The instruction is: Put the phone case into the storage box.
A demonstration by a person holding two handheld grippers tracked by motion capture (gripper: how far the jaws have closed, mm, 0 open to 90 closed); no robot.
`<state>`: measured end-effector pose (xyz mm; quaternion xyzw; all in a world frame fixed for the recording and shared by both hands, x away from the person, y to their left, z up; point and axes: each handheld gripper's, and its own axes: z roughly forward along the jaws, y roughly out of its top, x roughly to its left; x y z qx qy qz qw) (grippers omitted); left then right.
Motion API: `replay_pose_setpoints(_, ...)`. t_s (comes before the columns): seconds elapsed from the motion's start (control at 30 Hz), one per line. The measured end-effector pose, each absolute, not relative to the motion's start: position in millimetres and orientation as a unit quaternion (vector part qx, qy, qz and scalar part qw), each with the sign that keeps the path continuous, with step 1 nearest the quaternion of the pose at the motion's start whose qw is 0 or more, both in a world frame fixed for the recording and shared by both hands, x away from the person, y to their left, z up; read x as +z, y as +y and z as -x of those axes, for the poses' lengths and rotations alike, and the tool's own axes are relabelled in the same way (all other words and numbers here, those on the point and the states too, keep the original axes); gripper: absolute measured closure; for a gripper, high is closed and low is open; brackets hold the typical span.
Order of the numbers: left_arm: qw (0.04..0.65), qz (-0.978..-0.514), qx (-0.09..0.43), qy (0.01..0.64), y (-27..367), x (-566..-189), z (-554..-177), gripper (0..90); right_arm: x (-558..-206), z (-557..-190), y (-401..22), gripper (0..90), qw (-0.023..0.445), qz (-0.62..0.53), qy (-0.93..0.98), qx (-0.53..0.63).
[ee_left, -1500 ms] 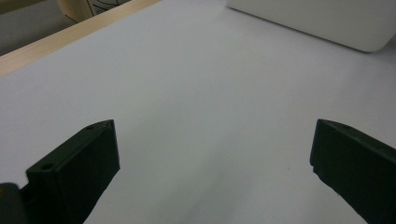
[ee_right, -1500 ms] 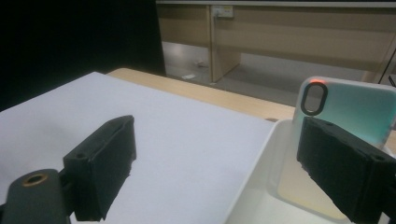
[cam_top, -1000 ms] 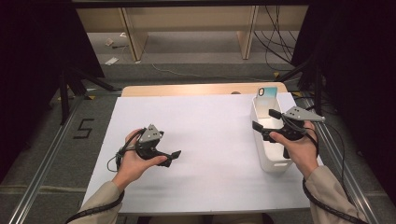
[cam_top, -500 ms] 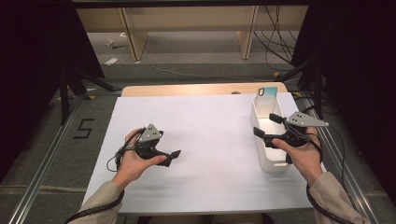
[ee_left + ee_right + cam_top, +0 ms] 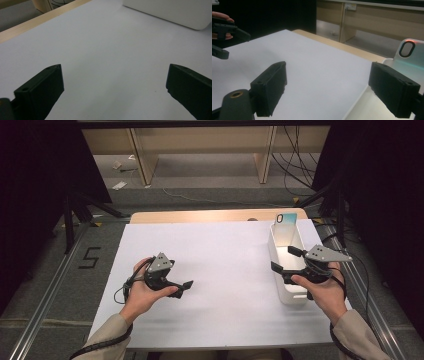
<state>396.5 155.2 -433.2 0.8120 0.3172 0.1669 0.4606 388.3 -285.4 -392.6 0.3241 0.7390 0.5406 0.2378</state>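
Observation:
A white oblong bin (image 5: pixel 278 251) stands at the right side of the white table (image 5: pixel 225 245). A pale phone case (image 5: pixel 286 219) with an oval camera cutout leans upright at the bin's far end, and the phone case (image 5: pixel 410 53) is also in the right gripper view. My right gripper (image 5: pixel 285 259) hovers over the bin's near half, open, jaws pointing left and away. The right gripper (image 5: pixel 328 65) has nothing between its jaws. My left gripper (image 5: pixel 183 287) rests low over the table's left half, pointing right. The left gripper (image 5: pixel 115 67) is open and empty.
A wooden strip (image 5: pixel 200 216) edges the table's far side, with floor, cables and shelf legs beyond. Metal rails run along both sides of the table. In the left gripper view the bin's side (image 5: pixel 172 12) lies ahead across bare white surface.
The right hand has drifted a little toward the near edge of the table, still over the bin. The left hand has stayed put.

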Motion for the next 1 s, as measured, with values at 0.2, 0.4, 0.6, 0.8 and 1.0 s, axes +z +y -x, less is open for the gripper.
replay_pose_setpoints(0.2,0.461,-0.812,0.168,0.317,155.5,-432.8,-396.5,0.7,-395.4,-385.7,-285.1,16.1,0.233,-0.320,0.743,0.540)
replay_pose_setpoints(0.4,0.461,-0.812,0.167,0.318,155.5,-433.1,-396.8,0.7,-398.1,-383.9,-286.6,16.3,0.229,-0.320,0.743,0.542)
replay_pose_setpoints(0.6,0.462,-0.811,0.167,0.318,155.2,-433.5,-396.8,0.7,-400.4,-382.8,-288.2,16.4,0.227,-0.320,0.744,0.542)
replay_pose_setpoints(0.8,0.462,-0.811,0.167,0.318,155.1,-433.7,-396.8,0.7,-401.2,-381.1,-288.9,16.5,0.225,-0.316,0.745,0.543)
replay_pose_setpoints(1.0,0.462,-0.811,0.167,0.319,155.4,-433.7,-396.9,0.7,-402.7,-379.5,-289.6,16.7,0.225,-0.315,0.746,0.542)
